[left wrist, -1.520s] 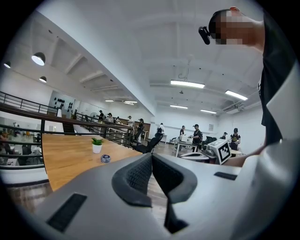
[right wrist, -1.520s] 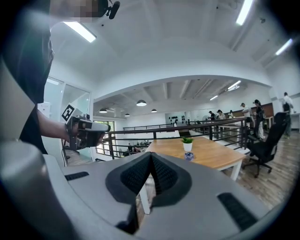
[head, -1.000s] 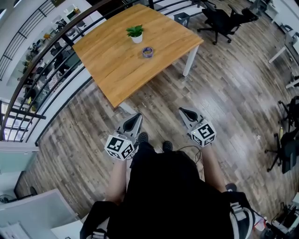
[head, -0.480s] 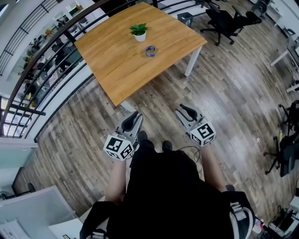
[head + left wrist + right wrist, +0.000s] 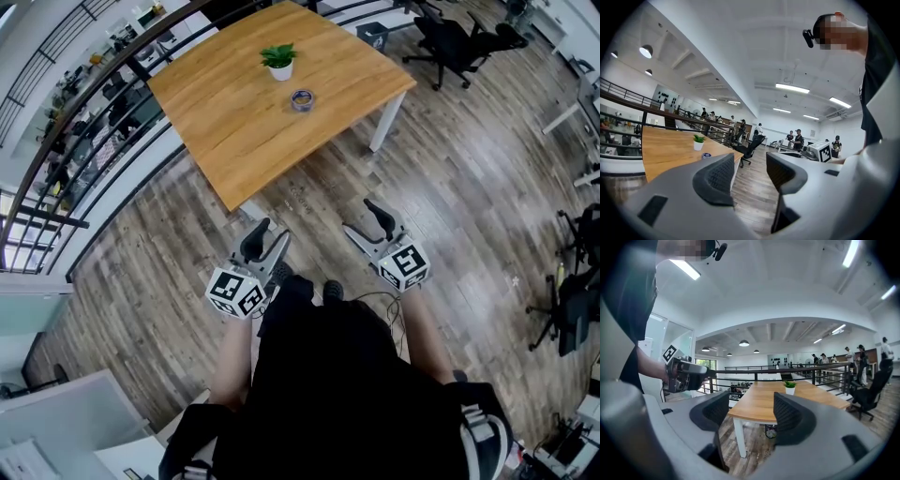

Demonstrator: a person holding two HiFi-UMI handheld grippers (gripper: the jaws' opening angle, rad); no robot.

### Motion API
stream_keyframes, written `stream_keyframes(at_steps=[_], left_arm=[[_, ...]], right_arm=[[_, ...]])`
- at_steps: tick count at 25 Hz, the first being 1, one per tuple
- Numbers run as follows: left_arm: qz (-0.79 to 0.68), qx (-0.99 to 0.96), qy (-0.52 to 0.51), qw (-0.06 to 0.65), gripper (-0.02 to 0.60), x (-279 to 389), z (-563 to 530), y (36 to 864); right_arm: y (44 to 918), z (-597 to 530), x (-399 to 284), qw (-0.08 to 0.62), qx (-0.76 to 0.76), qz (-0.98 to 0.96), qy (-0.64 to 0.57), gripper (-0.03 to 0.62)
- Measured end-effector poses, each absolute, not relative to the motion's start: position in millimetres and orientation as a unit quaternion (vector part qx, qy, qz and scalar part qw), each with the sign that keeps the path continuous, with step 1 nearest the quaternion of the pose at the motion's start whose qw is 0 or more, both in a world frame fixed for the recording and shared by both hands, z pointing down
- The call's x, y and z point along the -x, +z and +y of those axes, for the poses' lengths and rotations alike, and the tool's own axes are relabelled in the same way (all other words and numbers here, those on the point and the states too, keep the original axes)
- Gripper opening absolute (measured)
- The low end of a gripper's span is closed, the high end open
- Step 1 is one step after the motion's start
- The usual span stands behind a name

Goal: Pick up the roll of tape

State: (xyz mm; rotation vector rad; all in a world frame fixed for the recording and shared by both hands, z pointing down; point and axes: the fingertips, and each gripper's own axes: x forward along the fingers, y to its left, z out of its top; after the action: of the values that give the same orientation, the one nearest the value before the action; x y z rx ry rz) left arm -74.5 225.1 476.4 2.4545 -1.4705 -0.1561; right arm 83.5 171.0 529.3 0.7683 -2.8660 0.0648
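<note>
The roll of tape [image 5: 302,99], small and blue-grey, lies on the wooden table [image 5: 225,122] just in front of a potted plant [image 5: 279,61]. It also shows in the left gripper view as the tape [image 5: 707,155] near the plant [image 5: 698,141]. Both grippers are held over the floor, well short of the table. The jaws of my left gripper [image 5: 267,240] [image 5: 750,171] are opening, with nothing between them. My right gripper [image 5: 363,221] [image 5: 752,411] is likewise opening on air. In the right gripper view the plant [image 5: 790,387] shows but the tape does not.
A railing [image 5: 84,122] runs along the table's far and left sides. Black office chairs [image 5: 450,37] and a bin [image 5: 367,37] stand beyond the table's right end. Wood floor [image 5: 309,197] lies between me and the table. Several people [image 5: 797,138] stand far off.
Both grippers' jaws have spread from shut to wide apart. The hands have stayed almost where they were.
</note>
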Motion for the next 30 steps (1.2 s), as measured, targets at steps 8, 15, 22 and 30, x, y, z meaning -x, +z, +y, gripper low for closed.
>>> stream_keyframes(at_steps=[8, 15, 22, 30], left_arm=[[-0.513, -0.845, -0.049, 0.141, 0.250, 75, 225, 480], [-0.516, -0.843, -0.049, 0.141, 0.267, 82, 222, 482], [-0.509, -0.847, -0.054, 0.140, 0.273, 91, 207, 480], [-0.494, -0.855, -0.052, 0.149, 0.279, 106, 190, 482]], right_arm=[[529, 164, -87, 0.077, -0.264, -0.961, 0.028, 0.348], [534, 163, -83, 0.082, -0.268, -0.959, 0.036, 0.359], [529, 151, -77, 0.075, -0.279, -0.956, 0.043, 0.360], [529, 136, -62, 0.076, -0.293, -0.952, 0.051, 0.359]])
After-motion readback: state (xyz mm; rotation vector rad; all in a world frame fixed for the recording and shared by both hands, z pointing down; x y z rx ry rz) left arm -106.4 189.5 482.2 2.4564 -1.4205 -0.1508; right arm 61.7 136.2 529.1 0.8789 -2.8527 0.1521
